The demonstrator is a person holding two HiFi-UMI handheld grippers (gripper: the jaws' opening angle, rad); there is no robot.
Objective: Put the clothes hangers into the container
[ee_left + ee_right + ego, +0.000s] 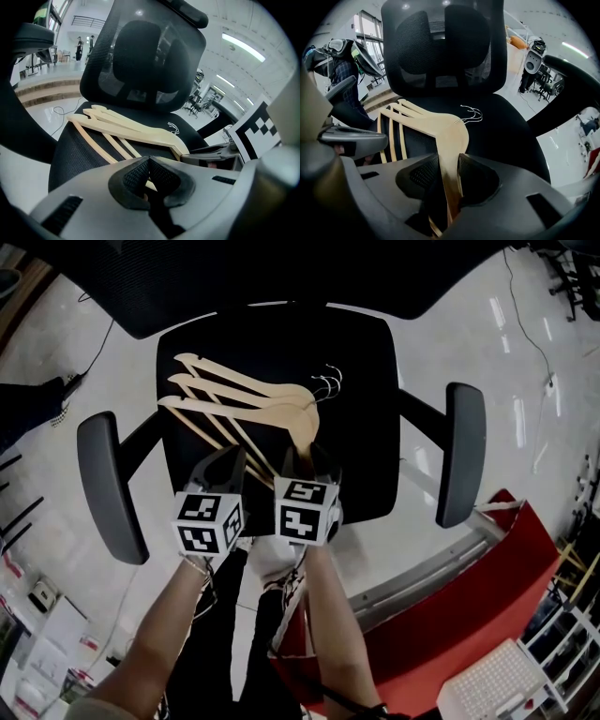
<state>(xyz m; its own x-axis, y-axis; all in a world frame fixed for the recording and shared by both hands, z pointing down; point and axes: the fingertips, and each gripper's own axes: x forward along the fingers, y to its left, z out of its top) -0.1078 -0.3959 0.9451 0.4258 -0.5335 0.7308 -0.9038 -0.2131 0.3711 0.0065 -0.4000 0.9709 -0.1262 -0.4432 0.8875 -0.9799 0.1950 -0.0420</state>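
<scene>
Two armrests (111, 486) flank the seat (367, 432) and the backrest (281, 277) closes its far edge; bare seat lies open right of the wooden hangers (246, 397).

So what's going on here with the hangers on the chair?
A person holding two grippers is working on a stack of wooden hangers lying on an office chair seat. The right gripper has its jaws closed on the stack's near arm; the left gripper, jaws together, hovers beside it over the lower bars.

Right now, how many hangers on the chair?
3: far hanger, middle hanger, near hanger, fanned in one stack on the chair seat. More may hide underneath.
</scene>
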